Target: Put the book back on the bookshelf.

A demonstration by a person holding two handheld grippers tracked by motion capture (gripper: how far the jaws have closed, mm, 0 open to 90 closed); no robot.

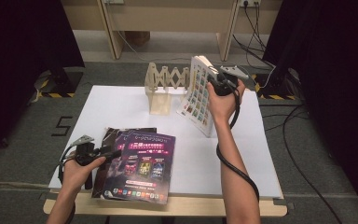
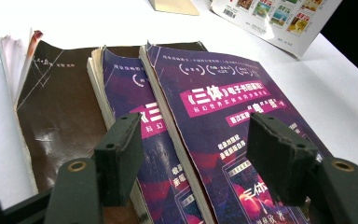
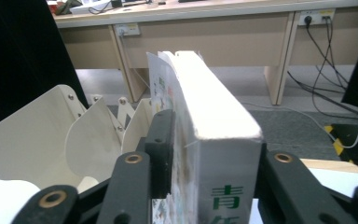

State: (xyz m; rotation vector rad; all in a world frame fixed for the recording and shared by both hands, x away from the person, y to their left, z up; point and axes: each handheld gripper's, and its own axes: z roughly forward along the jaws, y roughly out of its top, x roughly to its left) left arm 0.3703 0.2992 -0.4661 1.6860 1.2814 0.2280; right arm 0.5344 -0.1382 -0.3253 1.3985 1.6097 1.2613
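Note:
My right gripper (image 1: 213, 77) is shut on a thick white book (image 1: 198, 91) with a cover of small colourful pictures, held upright and tilted beside a pale wooden accordion rack (image 1: 164, 86). In the right gripper view the jaws press both sides of the white book (image 3: 209, 112), and the rack's rounded dividers (image 3: 42, 135) stand just to its left. My left gripper (image 1: 109, 153) stands open, low over a stack of three books. The top purple book (image 2: 233, 107) overlaps a second purple book (image 2: 121, 84) and a dark brown book (image 2: 56, 107). Nothing is between the left gripper's (image 2: 198, 154) jaws.
A white sheet (image 1: 121, 102) covers the wooden table, whose front edge runs close to the person. Desk legs (image 1: 114, 37) and cables (image 1: 256, 28) stand on the floor behind. Black curtains flank both sides. A black cable hangs from the right gripper along the forearm.

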